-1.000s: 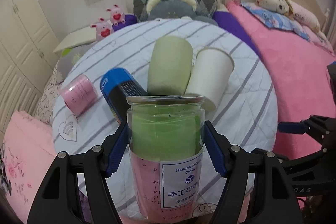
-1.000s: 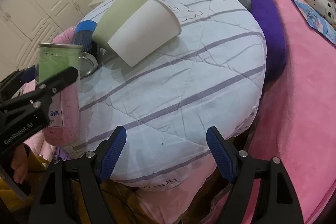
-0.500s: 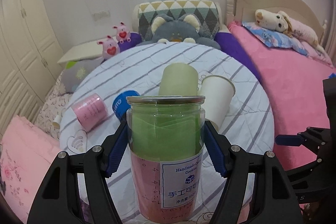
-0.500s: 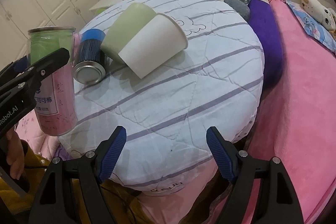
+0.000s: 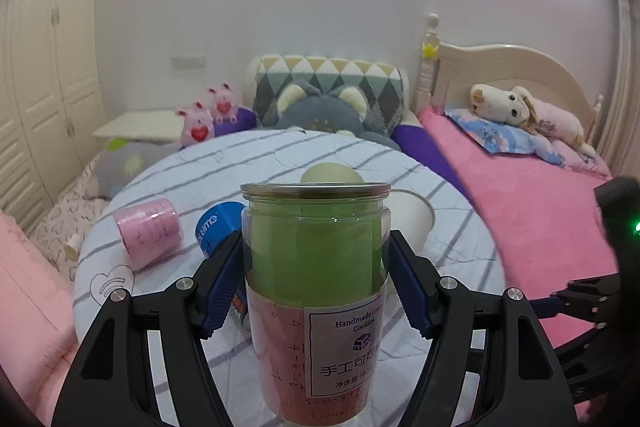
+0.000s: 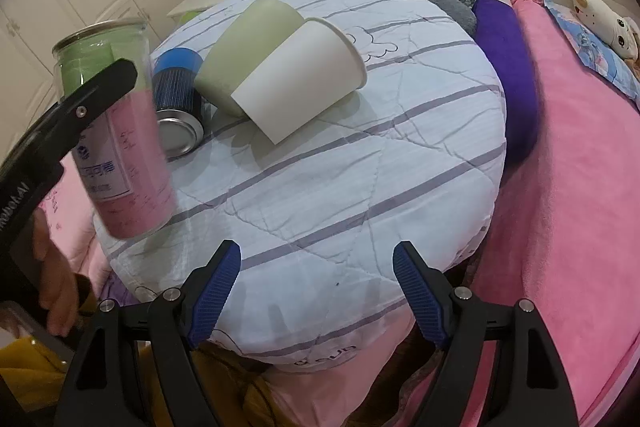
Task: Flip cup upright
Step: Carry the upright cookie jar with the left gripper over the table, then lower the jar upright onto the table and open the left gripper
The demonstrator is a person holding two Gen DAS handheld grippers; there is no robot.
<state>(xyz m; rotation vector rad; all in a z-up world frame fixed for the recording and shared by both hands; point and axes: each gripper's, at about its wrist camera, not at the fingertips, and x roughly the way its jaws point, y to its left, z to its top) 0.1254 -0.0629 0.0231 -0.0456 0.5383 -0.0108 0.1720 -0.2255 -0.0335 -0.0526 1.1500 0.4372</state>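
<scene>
My left gripper (image 5: 316,291) is shut on a clear jar (image 5: 316,287) with a green and pink lining and a white label. It holds the jar upright, above the front left edge of the round striped cushion (image 6: 360,167). The jar also shows in the right wrist view (image 6: 116,131), off the surface. My right gripper (image 6: 318,291) is open and empty over the cushion's front edge. A white paper cup (image 6: 304,75), a green cup (image 6: 248,43) and a blue can (image 6: 176,99) lie on their sides on the cushion.
A pink jar (image 5: 148,231) lies on its side at the cushion's left. A pink bed (image 6: 580,187) runs along the right. Plush toys (image 5: 320,107) and a purple bolster (image 6: 504,67) sit behind the cushion. White wardrobes (image 5: 36,87) stand at the left.
My left gripper has tilted up and back with the jar, so more wall shows. In the right wrist view the jar has moved nearer and slightly right. The right gripper has stayed open.
</scene>
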